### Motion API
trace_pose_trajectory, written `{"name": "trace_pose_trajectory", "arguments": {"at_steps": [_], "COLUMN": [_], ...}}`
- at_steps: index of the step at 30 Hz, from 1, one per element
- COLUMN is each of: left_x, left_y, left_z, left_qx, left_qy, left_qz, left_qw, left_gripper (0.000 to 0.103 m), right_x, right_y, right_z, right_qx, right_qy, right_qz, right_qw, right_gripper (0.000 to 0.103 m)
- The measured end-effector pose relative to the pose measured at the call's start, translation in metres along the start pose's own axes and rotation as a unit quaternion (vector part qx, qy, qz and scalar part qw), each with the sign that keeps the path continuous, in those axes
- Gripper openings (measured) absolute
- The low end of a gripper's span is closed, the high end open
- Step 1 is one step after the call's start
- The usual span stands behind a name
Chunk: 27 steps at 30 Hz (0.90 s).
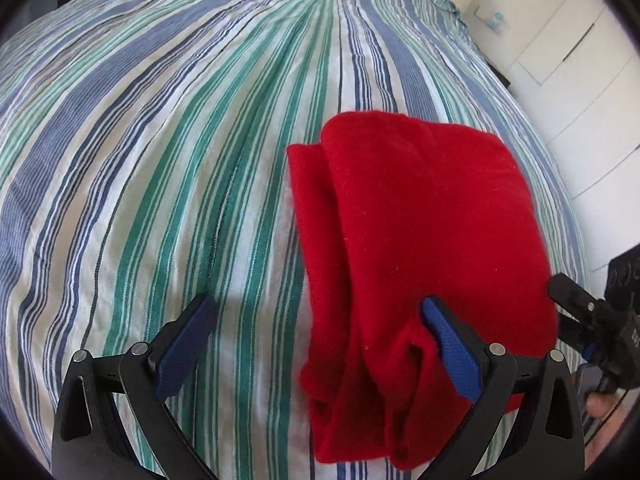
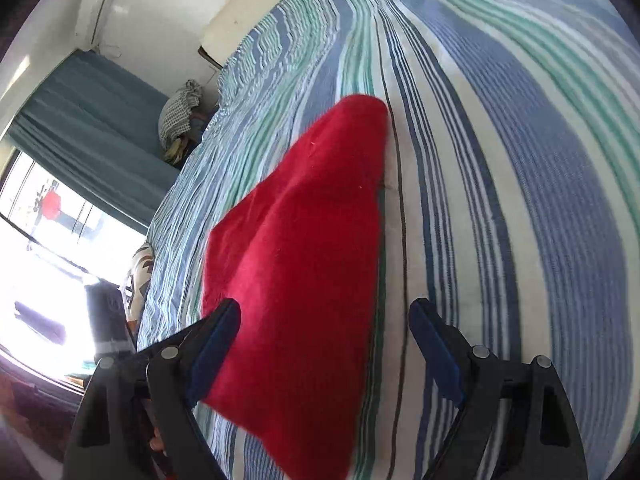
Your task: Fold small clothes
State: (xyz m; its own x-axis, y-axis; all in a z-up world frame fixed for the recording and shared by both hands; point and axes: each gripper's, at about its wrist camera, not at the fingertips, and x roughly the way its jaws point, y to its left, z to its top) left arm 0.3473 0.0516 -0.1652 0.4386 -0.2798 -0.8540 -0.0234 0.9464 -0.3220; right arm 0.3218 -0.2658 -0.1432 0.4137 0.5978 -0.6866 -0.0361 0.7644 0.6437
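Left wrist view: red garment (image 1: 420,240) lies folded on the striped bedspread (image 1: 160,160), toward the bed's right edge, near the white wardrobe (image 1: 580,60). Layered folds show along its left side, bunched at the near end. Left gripper (image 1: 322,336) is wide apart and holds nothing. Its right finger pad (image 1: 452,344) overlaps the near bunched end of the cloth; cannot tell if it presses or only hovers. Its left finger is over bare bedspread. The right gripper (image 1: 580,312) peeks in at the far right, beside the garment's right edge.

Judgement: the fold looks mostly done and the step in hand is tidying or a last fold. To do it well, catch every layer at the bunched near end, not only the top one, lift low, and lay edge on edge so the stack doesn't skew.

Right wrist view: the red garment (image 2: 300,260) runs away from the camera as a long flat wedge across the bedspread (image 2: 520,160), blurred. Right gripper (image 2: 324,332) is also wide apart, empty. Its left finger (image 2: 216,344) sits against the cloth's left edge; the right finger is clear, over stripes. Curtain (image 2: 88,128) and window sit beyond the bed's left edge.
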Motion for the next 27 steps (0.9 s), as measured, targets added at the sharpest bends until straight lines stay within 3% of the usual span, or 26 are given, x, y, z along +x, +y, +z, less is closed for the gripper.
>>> {"name": "trace_pose_trajectory", "arguments": {"at_steps": [2,3,5,6,9,13,17,20,21,22,23,24,25,27], "left_x": [0.004,0.005,0.005,0.001,-0.024,-0.079,-0.131,-0.139,-0.134,-0.125,-0.111,-0.101,-0.096,-0.094], "left_y": [-0.001,-0.004,-0.014,-0.020,-0.040,-0.057,-0.068,-0.074,-0.074,-0.072,-0.070,-0.063,-0.055,-0.039], "left_z": [-0.001,-0.002,-0.003,-0.002,0.000,0.012,0.028,0.034,0.031,0.026,0.021,0.011,-0.003,-0.036], "left_qx": [0.003,0.009,0.024,0.034,0.071,0.092,0.101,0.113,0.117,0.119,0.120,0.117,0.117,0.127], "left_qy": [0.006,0.009,0.025,0.022,-0.008,-0.064,-0.108,-0.119,-0.116,-0.111,-0.103,-0.097,-0.094,-0.093], "left_qz": [-0.007,-0.010,-0.038,-0.022,-0.002,-0.022,-0.040,-0.035,-0.024,-0.005,0.019,0.048,0.070,0.106], "left_qw": [1.0000,0.9999,0.9987,0.9989,0.9975,0.9935,0.9881,0.9859,0.9861,0.9866,0.9872,0.9872,0.9862,0.9818], "left_gripper": [0.095,0.070,0.026,0.021,0.019,0.019,0.019,0.023,0.028,0.040,0.058,0.065,0.065,0.066], "right_x": [0.020,0.027,0.037,0.037,0.020,-0.019,-0.056,-0.071,-0.071,-0.066,-0.060,-0.054,-0.057,-0.069], "right_y": [0.002,0.009,0.028,0.039,0.076,0.120,0.157,0.167,0.166,0.162,0.150,0.137,0.120,0.095], "right_z": [-0.002,-0.003,-0.008,-0.010,-0.012,-0.004,0.011,0.020,0.021,0.022,0.021,0.017,0.011,-0.009], "right_qx": [0.002,-0.018,-0.062,-0.082,-0.143,-0.196,-0.219,-0.202,-0.194,-0.185,-0.171,-0.158,-0.150,-0.152], "right_qy": [0.012,0.017,0.027,0.020,-0.010,-0.057,-0.098,-0.113,-0.111,-0.102,-0.084,-0.069,-0.066,-0.067], "right_qz": [-0.001,-0.002,-0.038,-0.057,-0.090,-0.083,-0.060,-0.048,-0.049,-0.055,-0.065,-0.082,-0.103,-0.135], "right_qw": [1.000,1.000,0.997,0.995,0.986,0.975,0.969,0.972,0.973,0.976,0.980,0.982,0.981,0.977], "right_gripper": [0.081,0.062,0.040,0.034,0.031,0.031,0.031,0.031,0.035,0.039,0.051,0.070,0.078,0.082]}}
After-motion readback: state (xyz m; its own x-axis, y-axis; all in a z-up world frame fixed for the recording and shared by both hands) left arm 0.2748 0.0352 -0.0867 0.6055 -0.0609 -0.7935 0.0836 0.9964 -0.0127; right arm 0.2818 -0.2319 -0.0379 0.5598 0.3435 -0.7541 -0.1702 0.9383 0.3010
